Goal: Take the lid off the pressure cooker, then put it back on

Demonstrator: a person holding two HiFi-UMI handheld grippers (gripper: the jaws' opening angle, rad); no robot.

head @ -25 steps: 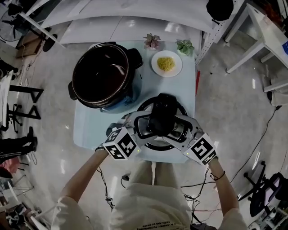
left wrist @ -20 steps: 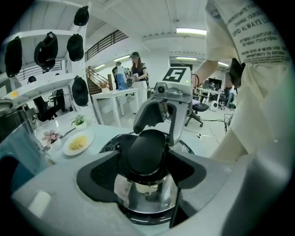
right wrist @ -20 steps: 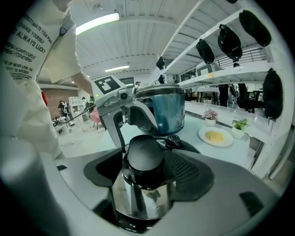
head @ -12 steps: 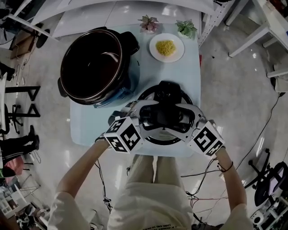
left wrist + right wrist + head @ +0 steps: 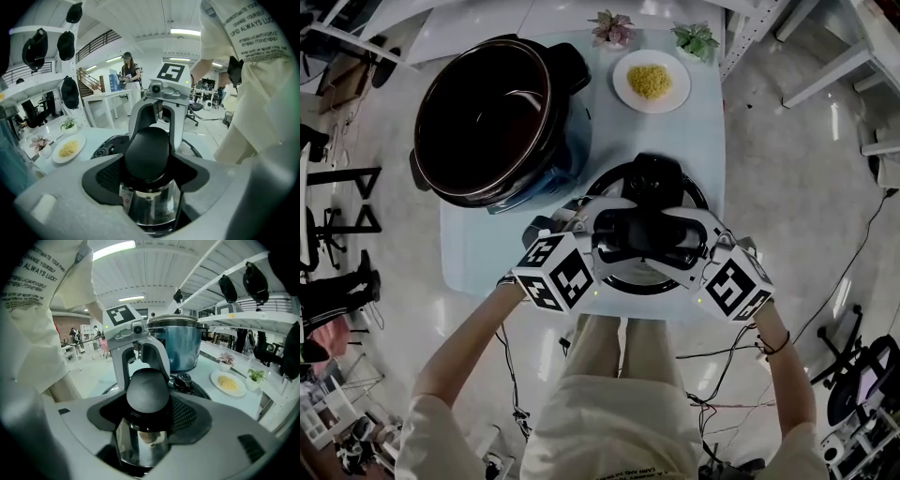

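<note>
Noted as changed over the past second: both grippers drawn closer in on the handle (image 5: pixel 645 232) of the lid (image 5: pixel 675 183), and the jaws of the right gripper (image 5: pixel 680 236) lately closing, with that black handle between them. Unchanged: lid flat on the table (image 5: pixel 478 253) at five o'clock, not lifted; pressure cooker (image 5: pixel 492 117) open at ten o'clock, its rim near the lid's rim. Judged for the task: removal already done, replacement only at the grasping stage, with lift and carry toward ten o'clock yet to come. Right gripper: entering from three o'clock, jaws wide but filled by the handle's end, dark pads seated against both sides. Left gripper (image 5: pixel 614 230): entering from nine o'clock, likewise clamped on the opposite end, chrome of the lid visible beneath. Also present, untouched: plate (image 5: pixel 623 91) of yellow food at one o'clock, pink plant (image 5: pixel 613 26) at twelve o'clock, green plant (image 5: pixel 695 39) just right of it.
</note>
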